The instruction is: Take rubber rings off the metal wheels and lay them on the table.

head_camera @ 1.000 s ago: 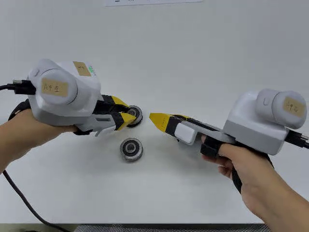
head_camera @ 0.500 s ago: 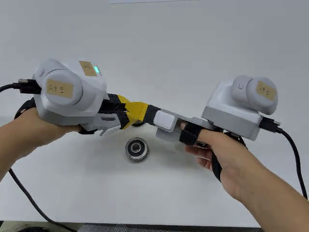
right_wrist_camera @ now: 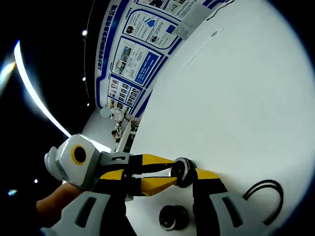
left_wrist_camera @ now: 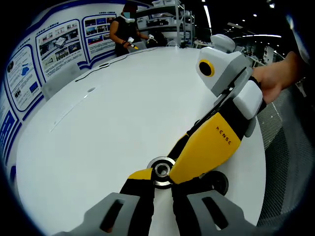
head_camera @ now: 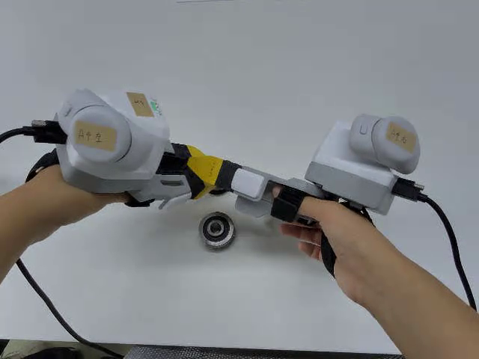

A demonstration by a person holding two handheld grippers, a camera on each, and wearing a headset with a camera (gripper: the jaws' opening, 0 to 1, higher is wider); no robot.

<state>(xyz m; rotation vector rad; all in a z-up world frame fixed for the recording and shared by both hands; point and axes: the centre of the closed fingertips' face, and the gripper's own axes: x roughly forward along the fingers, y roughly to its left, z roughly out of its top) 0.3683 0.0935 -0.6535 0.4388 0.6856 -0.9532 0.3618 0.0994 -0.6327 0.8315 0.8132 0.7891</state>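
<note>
Here, wheel (left_wrist_camera: 161, 170) hub-on to left hand-held gripper (left_wrist_camera: 162, 181), axle roughly along it.

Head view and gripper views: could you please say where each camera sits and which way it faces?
Head view: headset, facing forward and down at the table; left hand and right hand show.
Left gripper view: on the left gripper, looking along its jaws at a wheel between them; right hand shows.
Right gripper view: on the right gripper, facing that wheel; left hand shows.
All share a second wheel on the table.
</note>
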